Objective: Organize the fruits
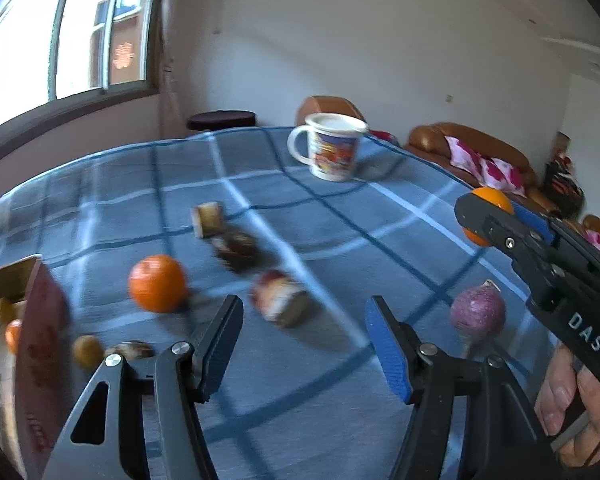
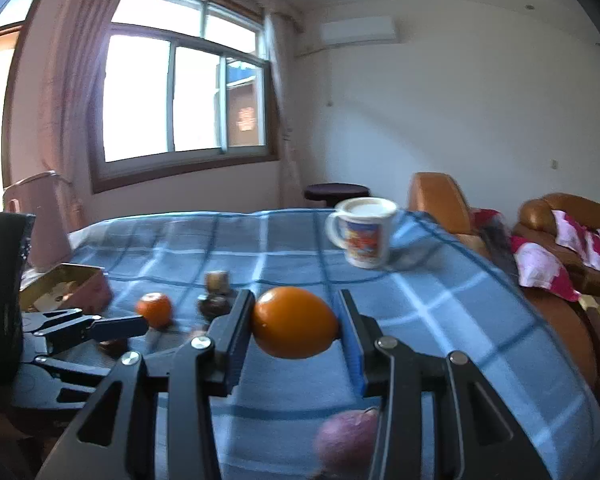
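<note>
My right gripper [image 2: 296, 330] is shut on an orange [image 2: 294, 322] and holds it above the blue checked tablecloth [image 2: 420, 312]; in the left wrist view that gripper [image 1: 485, 219] and its orange [image 1: 494, 197] hang at the right. My left gripper [image 1: 304, 344] is open with nothing between its pads. Another orange [image 1: 157, 283] lies on the cloth ahead and to its left. A purple round fruit [image 1: 477, 312] lies to the right of the left gripper. A small yellowish fruit [image 1: 87, 350] rests near an open cardboard box [image 1: 40, 308] that has fruit inside.
Several wrapped snacks [image 1: 280, 298] lie among the fruit in the middle of the cloth. A printed white mug [image 1: 332, 146] stands at the far side. A pink jug [image 2: 40, 220] stands beyond the box. Brown sofas line the right wall. A person's hand [image 1: 560, 396] grips the right tool.
</note>
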Motion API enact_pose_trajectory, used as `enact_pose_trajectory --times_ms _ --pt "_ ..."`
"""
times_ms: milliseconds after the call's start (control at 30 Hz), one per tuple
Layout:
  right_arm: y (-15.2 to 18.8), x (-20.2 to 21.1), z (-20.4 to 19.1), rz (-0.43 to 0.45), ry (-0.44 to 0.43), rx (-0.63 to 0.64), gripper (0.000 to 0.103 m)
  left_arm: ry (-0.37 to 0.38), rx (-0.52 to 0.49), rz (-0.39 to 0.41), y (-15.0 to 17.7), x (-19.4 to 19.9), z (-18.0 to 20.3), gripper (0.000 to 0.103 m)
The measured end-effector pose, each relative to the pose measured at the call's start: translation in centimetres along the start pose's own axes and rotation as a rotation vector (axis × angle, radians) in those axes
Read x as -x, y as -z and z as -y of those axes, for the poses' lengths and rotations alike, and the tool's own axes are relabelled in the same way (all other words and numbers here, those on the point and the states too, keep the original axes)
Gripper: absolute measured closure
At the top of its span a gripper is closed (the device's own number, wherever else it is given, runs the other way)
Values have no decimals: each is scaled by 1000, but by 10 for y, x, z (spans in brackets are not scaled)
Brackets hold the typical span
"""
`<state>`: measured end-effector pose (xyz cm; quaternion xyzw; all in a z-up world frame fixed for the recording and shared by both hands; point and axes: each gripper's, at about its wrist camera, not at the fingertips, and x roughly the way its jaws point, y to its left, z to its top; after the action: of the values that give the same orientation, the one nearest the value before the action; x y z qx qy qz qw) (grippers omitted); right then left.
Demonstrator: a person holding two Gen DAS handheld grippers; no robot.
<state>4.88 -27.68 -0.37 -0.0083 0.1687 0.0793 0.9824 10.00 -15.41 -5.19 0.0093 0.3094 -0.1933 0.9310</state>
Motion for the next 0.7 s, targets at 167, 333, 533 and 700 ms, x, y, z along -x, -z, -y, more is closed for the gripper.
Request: enact_pose_trajectory --times_ms 167,333,533,700 --pt "7 12 35 4 58 -54 59 44 -31 -44 -2 -15 24 38" --pt "14 23 65 8 112 -90 59 100 -67 -72 -3 -23 54 38" --pt "28 34 94 12 155 -155 59 161 -95 -58 3 -17 84 38" --pt "37 35 105 13 149 -189 59 180 -118 -13 1 -1 92 37"
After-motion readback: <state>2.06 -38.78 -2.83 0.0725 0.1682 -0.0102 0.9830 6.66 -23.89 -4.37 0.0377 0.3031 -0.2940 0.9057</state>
